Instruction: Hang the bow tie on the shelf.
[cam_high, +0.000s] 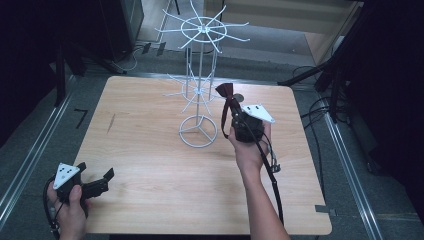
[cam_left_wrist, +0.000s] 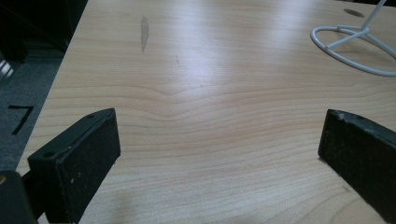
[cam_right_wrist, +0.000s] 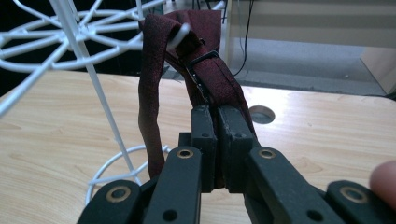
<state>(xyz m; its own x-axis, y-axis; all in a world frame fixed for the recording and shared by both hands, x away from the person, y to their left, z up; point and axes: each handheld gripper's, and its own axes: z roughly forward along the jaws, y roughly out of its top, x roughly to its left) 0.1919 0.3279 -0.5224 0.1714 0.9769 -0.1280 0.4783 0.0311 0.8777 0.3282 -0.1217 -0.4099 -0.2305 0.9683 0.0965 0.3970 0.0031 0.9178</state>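
Two hand-held grippers, one idle, one clamped

The left gripper (cam_high: 94, 181) rests low at the near-left with jaws spread wide, gripped by the left hand (cam_high: 70, 207); the right gripper (cam_high: 234, 111), raised mid-table in the right hand (cam_high: 248, 145), has its jaws pressed together on a dark red strap (cam_right_wrist: 154, 93)
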